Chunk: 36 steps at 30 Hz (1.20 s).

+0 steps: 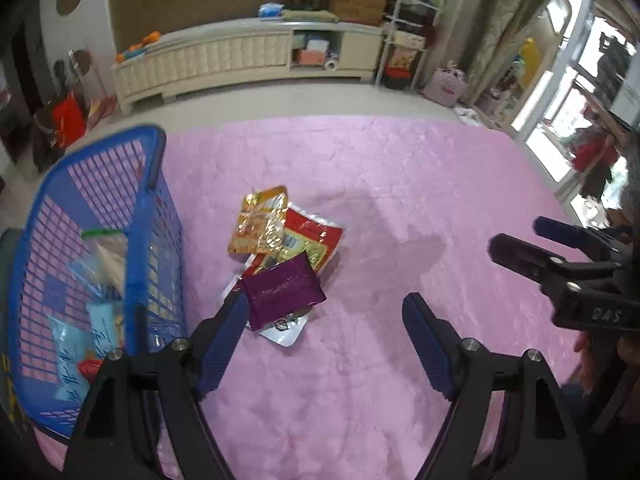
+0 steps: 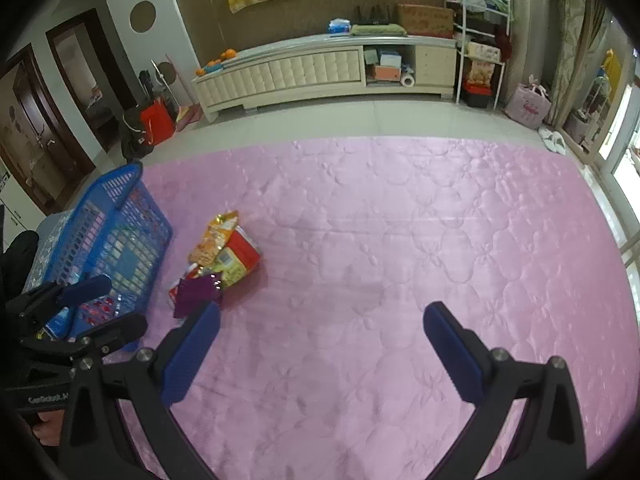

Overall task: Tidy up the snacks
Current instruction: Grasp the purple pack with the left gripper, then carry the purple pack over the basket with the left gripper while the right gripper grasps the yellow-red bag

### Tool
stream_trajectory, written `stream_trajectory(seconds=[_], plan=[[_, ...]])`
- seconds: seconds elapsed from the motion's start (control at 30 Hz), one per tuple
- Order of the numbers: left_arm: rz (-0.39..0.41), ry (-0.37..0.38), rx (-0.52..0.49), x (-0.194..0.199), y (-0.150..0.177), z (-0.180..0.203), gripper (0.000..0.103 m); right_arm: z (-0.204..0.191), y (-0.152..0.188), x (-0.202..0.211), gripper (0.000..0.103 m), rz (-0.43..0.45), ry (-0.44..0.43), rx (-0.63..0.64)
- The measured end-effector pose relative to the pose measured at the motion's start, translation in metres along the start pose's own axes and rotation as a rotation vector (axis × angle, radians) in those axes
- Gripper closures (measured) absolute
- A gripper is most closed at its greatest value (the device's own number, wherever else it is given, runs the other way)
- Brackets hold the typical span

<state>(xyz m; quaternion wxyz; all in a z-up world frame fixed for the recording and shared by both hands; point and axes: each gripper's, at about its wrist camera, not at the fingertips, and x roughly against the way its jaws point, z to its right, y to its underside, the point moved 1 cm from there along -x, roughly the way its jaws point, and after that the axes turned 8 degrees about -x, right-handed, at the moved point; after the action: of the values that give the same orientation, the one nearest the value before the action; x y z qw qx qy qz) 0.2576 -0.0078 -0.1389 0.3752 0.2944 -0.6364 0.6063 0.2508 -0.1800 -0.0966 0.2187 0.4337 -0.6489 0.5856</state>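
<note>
Snack packets piled on a pink bed beside a blue basket, both tongs empty.

The left tongs (image 1: 324, 316) and right tongs (image 2: 322, 326) hang wide apart over the quilt (image 2: 400, 240), gripping nothing. A purple packet (image 1: 282, 294) lies on a red packet (image 1: 310, 240) and an orange packet (image 1: 260, 222), just right of the basket (image 1: 96, 264), which already holds light blue packets (image 1: 70, 354).
</note>
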Motion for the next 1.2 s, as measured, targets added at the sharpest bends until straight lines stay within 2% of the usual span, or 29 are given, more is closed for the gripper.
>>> stream_trajectory(seconds=[0.13,0.33,0.53,0.8,0.83,0.87,0.97,1.07,1.2], plan=[[-0.037,-0.047,-0.023,-0.03,0.002,0.003,0.025,0.005,-0.001,-0.017,0.0,-0.016,0.015,0.023],[-0.083,-0.038,0.08,-0.07,0.005,-0.014,0.025,0.014,0.0,-0.045,0.0,-0.04,0.014,0.018],[-0.109,-0.074,0.118,-0.095,0.003,-0.027,0.025,0.022,0.007,-0.065,0.0,-0.067,0.009,0.015],[-0.16,-0.021,0.152,-0.118,0.004,-0.036,0.026,0.019,0.007,-0.072,0.0,-0.077,-0.005,0.012],[-0.172,-0.013,0.14,-0.119,0.005,-0.033,0.028,0.02,0.007,-0.073,0.0,-0.078,-0.005,0.01],[-0.177,-0.022,0.116,-0.117,0.007,-0.028,0.036,0.02,0.007,-0.072,0.0,-0.078,-0.004,0.009],[-0.196,-0.026,0.088,-0.114,0.01,-0.02,0.044,0.019,0.007,-0.069,0.0,-0.067,-0.004,0.005],[-0.2,-0.035,0.075,-0.109,0.012,-0.012,0.05,0.017,0.006,-0.068,0.0,-0.061,-0.011,0.001],[-0.188,-0.023,0.058,-0.097,0.015,-0.003,0.051,0.016,0.007,-0.066,0.0,-0.062,-0.016,0.0]])
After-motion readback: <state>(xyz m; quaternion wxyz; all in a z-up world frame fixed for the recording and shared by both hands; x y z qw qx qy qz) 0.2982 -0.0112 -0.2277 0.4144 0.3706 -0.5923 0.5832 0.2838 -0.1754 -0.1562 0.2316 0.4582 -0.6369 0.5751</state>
